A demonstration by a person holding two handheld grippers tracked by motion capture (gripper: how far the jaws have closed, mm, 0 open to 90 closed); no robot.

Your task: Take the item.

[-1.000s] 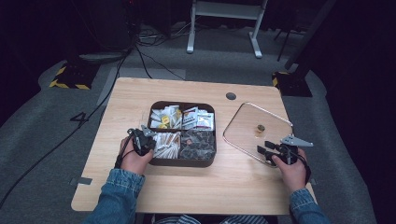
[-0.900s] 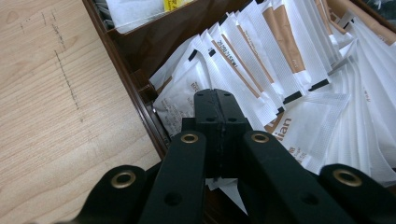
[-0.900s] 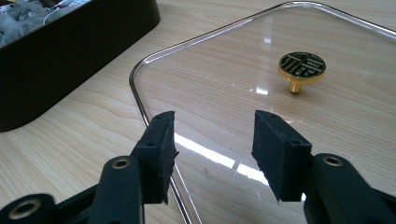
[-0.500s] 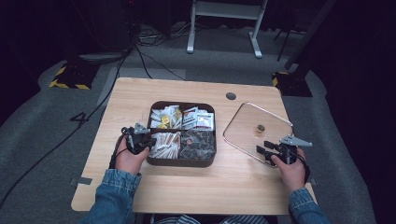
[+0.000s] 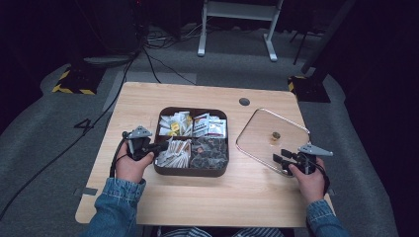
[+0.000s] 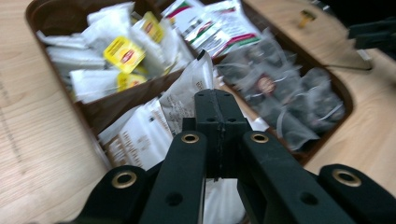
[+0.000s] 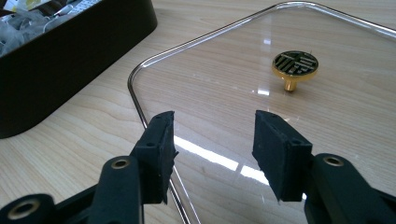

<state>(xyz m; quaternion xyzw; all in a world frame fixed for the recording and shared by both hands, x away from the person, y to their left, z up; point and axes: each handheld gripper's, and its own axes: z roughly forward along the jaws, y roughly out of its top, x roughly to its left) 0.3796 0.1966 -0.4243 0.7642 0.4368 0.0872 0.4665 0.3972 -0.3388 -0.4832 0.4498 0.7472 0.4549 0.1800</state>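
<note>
Left hand-held gripper pressed together above white sachets in brown box. Right hand-held gripper spread apart over glass lid edge on bench.

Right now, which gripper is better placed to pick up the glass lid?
Right. The right gripper is open over the near edge of the glass lid, beside the brown box. The left gripper is shut over the box's sachets, on the far side from the lid.

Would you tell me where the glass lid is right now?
In the high view, the glass lid lies flat on the table's right side, beside the brown box, under the open right gripper.
</note>
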